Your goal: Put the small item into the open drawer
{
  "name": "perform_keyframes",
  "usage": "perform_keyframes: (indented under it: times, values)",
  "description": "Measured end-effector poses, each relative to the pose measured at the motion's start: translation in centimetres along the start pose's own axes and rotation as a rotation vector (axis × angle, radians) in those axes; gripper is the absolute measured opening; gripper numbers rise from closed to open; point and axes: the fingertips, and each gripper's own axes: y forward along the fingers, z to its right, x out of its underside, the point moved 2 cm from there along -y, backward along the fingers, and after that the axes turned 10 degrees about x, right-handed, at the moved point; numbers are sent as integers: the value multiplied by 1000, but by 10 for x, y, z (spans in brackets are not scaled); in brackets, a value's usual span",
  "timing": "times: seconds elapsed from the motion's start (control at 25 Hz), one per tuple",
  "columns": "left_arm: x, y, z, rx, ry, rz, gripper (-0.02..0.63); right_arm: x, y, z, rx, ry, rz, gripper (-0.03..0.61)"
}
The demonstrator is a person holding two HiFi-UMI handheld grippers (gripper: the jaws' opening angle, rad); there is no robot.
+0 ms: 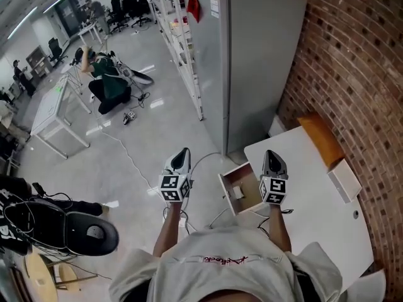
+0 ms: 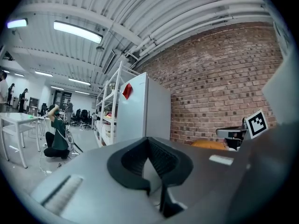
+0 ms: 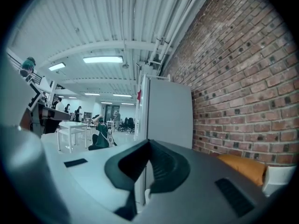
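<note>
A wooden drawer (image 1: 228, 192) stands pulled out from the left side of the white table (image 1: 315, 212). A small pale item (image 1: 238, 192) lies inside it. My right gripper (image 1: 272, 156) hovers over the table's near left corner beside the drawer, jaws shut with nothing between them; in the right gripper view the right gripper (image 3: 148, 144) points level at the room. My left gripper (image 1: 182, 153) hangs over the floor left of the drawer. In the left gripper view the left gripper (image 2: 149, 141) also shows its pads together and nothing held.
A tall grey cabinet (image 1: 252, 61) stands beyond the table against the brick wall (image 1: 359, 74). An orange pad (image 1: 321, 137) and a white box (image 1: 344, 180) sit at the table's right edge. A cable (image 1: 126, 156) runs across the floor. A black chair (image 1: 82, 228) is at lower left.
</note>
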Motion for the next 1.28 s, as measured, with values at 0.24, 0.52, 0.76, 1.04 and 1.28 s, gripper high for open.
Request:
perform_keyframes:
  times: [0.24, 0.52, 0.76, 1.04, 1.28]
  values:
    - [-3, 5, -5, 1, 5, 6, 6, -1, 1, 4, 19, 2, -1, 12]
    - [-2, 9, -3, 15, 6, -6, 6, 4, 3, 2, 20, -5, -20, 12]
    - [-2, 12, -4, 19, 7, -8, 6, 7, 7, 0, 19, -8, -30, 12]
    - [4, 14, -9, 15, -4, -16, 6, 10, 11, -8, 12, -22, -40, 12]
    - [9, 16, -11, 17, -12, -25, 6, 14, 16, -11, 6, -21, -51, 12]
